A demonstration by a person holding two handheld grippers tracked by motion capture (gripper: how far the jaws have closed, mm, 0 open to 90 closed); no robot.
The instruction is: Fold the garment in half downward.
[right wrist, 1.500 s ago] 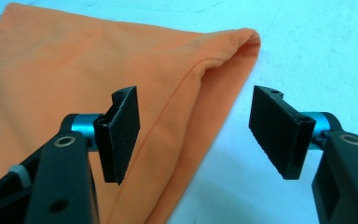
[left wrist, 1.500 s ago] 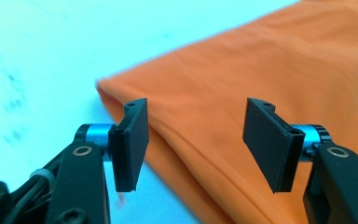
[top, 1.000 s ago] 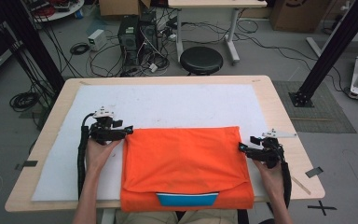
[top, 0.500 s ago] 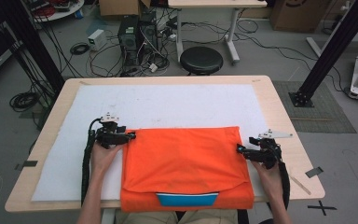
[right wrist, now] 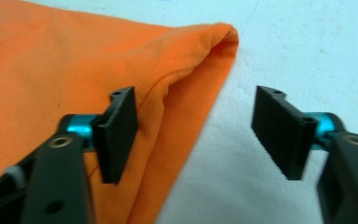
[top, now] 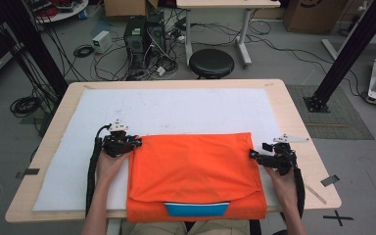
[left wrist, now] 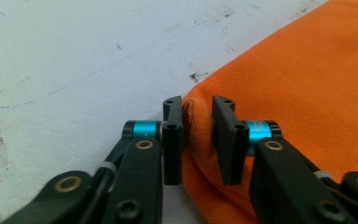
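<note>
Orange garment (top: 196, 171), folded into a broad rectangle, is lying on the white mat (top: 176, 110) at the near half of the desk (top: 301, 127), its long axis running side to side between the two hands and its folded edge facing away from the person. A blue panel (top: 196, 209) is peeking out at the garment's near edge. The left hand-held gripper (left wrist: 197, 135) is sitting at the garment's far left corner; its jaws have just been closing and are now pinching a ridge of orange fabric between the pads, probably to lift that corner for another fold. The right hand-held gripper (right wrist: 200, 133) is waiting at the garment's far right corner, jaws spread wide: one pad is lying over the cloth, the other is over the mat, so nothing is gripped there yet.
</note>
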